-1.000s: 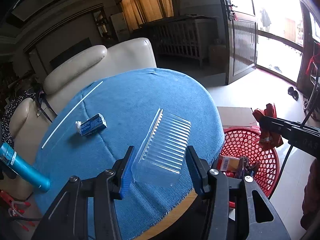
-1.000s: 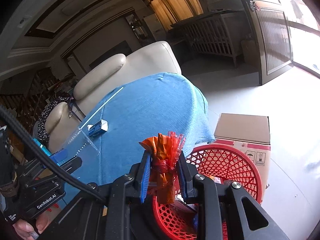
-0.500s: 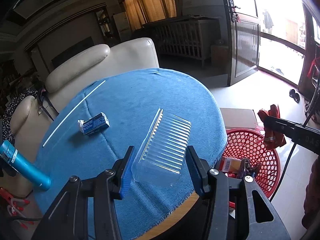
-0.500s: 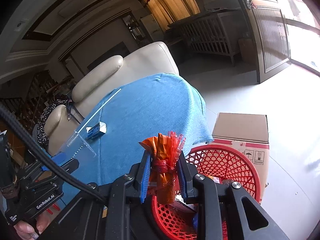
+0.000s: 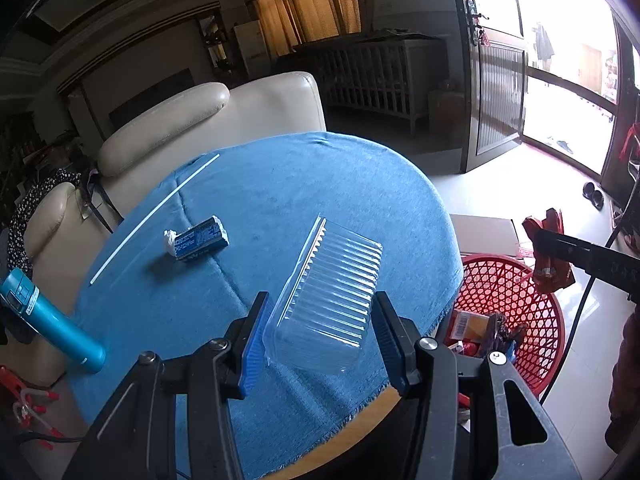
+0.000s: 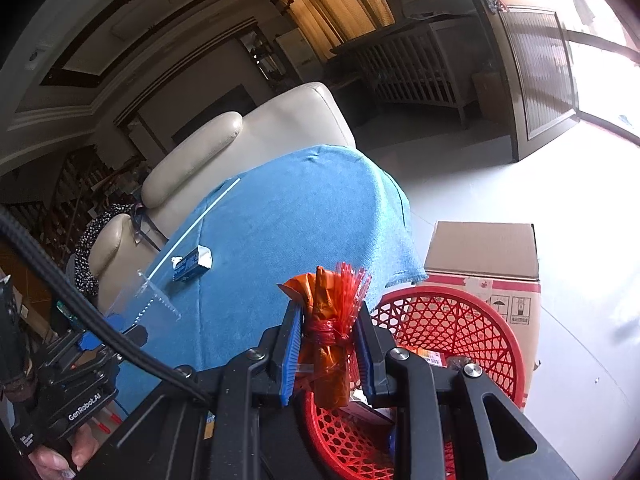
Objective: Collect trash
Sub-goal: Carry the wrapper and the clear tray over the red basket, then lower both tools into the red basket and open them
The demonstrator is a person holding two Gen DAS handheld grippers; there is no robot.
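Observation:
My left gripper (image 5: 320,336) is shut on a clear ribbed plastic tray (image 5: 332,288) and holds it over the blue-clothed round table (image 5: 280,184). My right gripper (image 6: 328,344) is shut on an orange-red wrapper bundle (image 6: 326,332), held above the red mesh basket (image 6: 452,320). The wrapper (image 5: 546,248) and basket (image 5: 516,296) also show in the left wrist view, at the right. A small blue packet (image 5: 198,238) and a long white straw (image 5: 156,216) lie on the cloth. The packet (image 6: 192,264) also shows in the right wrist view.
The basket holds several pieces of trash (image 5: 480,332). A cardboard box (image 6: 484,252) stands behind it on the floor. A teal bottle (image 5: 48,320) lies at the table's left edge. A cream sofa (image 5: 200,120) stands behind the table.
Both grippers have drifted slightly with their loads. The wrapper sits a little further right in the left wrist view. Both grips are unchanged.

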